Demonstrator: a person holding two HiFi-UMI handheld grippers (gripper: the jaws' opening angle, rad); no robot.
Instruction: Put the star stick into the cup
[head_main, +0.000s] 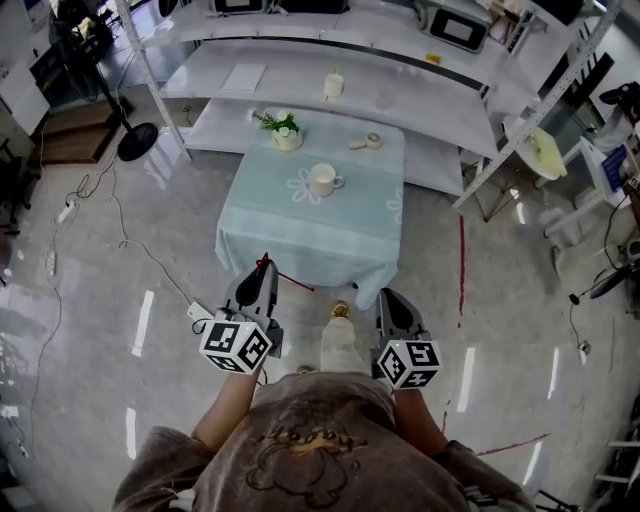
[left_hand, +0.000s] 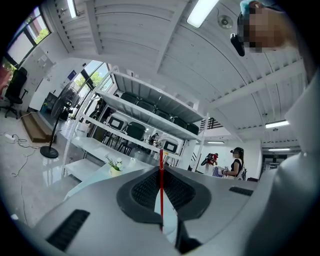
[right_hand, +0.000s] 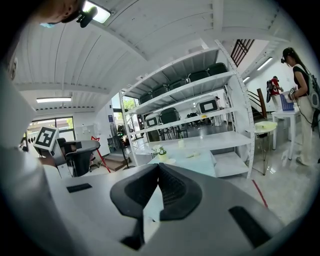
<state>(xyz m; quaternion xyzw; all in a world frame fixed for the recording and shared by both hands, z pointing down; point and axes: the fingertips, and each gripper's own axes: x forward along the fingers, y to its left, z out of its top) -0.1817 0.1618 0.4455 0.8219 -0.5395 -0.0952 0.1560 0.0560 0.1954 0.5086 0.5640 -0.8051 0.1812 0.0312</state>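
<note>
A thin red star stick (left_hand: 161, 186) stands upright between the jaws of my left gripper (left_hand: 161, 172), which is shut on it. In the head view the left gripper (head_main: 259, 272) is low and left of centre, with the stick's red star (head_main: 264, 262) poking past its tips. A white cup (head_main: 322, 180) stands in the middle of the light blue table (head_main: 300, 235), well ahead of both grippers. My right gripper (head_main: 392, 298) is beside the left, shut and empty; in its own view the right gripper (right_hand: 159, 167) has its jaws together with nothing between them.
A small potted plant (head_main: 285, 132) and small items (head_main: 365, 142) sit at the table's far edge. White shelving (head_main: 330, 60) runs behind it, with another cup (head_main: 334, 85) on it. Cables (head_main: 120, 240) lie on the floor at left. A person (right_hand: 302, 95) stands at far right.
</note>
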